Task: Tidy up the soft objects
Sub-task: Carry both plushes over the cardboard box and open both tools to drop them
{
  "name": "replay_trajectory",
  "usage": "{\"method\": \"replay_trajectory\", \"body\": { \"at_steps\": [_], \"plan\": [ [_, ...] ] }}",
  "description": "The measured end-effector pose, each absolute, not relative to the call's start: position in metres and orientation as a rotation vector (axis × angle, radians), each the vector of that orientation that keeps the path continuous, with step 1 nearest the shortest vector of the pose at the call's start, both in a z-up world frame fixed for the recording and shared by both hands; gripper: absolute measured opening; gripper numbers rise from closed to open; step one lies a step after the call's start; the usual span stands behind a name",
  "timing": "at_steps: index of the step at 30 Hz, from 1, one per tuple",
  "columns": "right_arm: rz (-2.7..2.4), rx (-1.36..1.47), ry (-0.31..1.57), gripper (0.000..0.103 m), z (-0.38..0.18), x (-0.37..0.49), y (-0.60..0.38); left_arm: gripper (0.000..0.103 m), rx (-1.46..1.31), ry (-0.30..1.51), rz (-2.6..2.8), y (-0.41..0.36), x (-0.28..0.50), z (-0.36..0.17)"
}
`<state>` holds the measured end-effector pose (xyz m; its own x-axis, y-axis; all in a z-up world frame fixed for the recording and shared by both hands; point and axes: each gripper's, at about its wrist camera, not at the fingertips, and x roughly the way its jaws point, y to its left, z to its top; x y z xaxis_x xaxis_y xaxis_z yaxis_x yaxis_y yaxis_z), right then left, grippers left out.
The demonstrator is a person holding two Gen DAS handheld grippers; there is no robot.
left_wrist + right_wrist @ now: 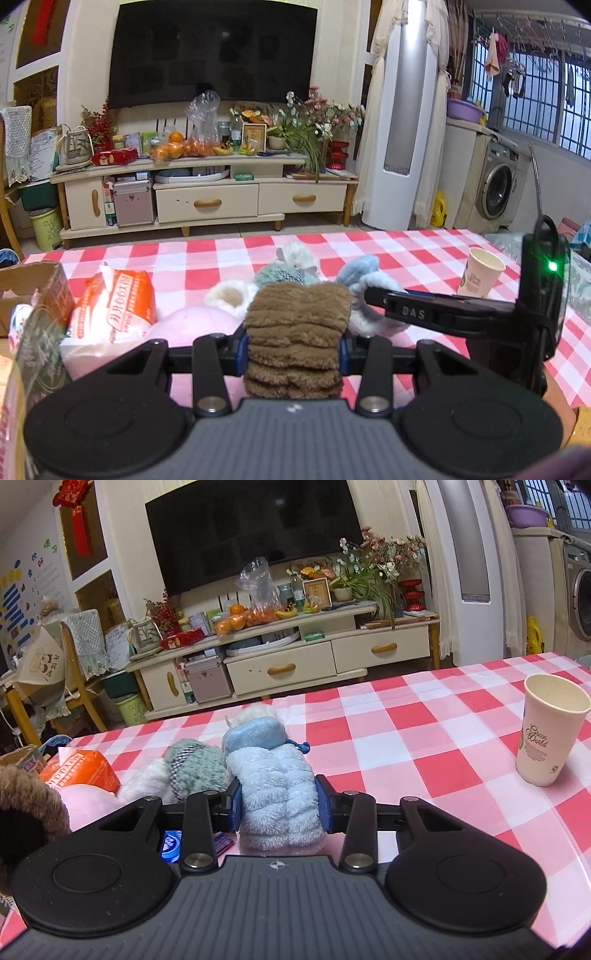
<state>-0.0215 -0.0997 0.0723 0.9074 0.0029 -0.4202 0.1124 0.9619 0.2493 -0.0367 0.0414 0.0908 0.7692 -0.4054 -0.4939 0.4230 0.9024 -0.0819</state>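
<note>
"Green World" is printed in green script on the side of the paper cup (550, 731) standing on the checked tablecloth. The letters "DAS" are embossed on the black arm of the right gripper's body (413, 313) seen in the left wrist view. On the pale green bin (46, 228) beside the TV cabinet, "CLEAN" and "ROOM" can be made out among smaller lettering. White Chinese characters are printed on the orange packet (118, 306), but they are too distorted to be read with certainty.
</note>
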Motion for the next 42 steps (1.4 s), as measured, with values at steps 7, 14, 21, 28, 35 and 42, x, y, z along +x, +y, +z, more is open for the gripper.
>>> {"method": "replay_trajectory", "body": {
  "at_steps": [7,14,21,28,35,42],
  "plan": [
    [-0.04,0.292,0.409,0.048,0.077,-0.03,-0.093,0.041,0.009,0.503,-0.423,0.059,-0.039,0.098],
    [0.024,0.328,0.389,0.048,0.084,-0.035,-0.083,0.041,-0.024,0.479,-0.391,0.078,-0.04,0.104],
    [0.105,0.341,0.374,0.048,0.094,-0.038,-0.066,0.041,-0.061,0.458,-0.359,0.098,-0.041,0.111],
    [0.184,0.334,0.358,0.048,0.108,-0.034,-0.046,0.041,-0.11,0.429,-0.315,0.127,-0.043,0.118],
    [0.256,0.32,0.346,0.048,0.118,-0.027,-0.023,0.041,-0.167,0.399,-0.251,0.162,-0.045,0.126],
    [0.335,0.277,0.336,0.048,0.126,-0.012,0.004,0.041,-0.205,0.378,-0.153,0.195,-0.043,0.128]
  ]
}}
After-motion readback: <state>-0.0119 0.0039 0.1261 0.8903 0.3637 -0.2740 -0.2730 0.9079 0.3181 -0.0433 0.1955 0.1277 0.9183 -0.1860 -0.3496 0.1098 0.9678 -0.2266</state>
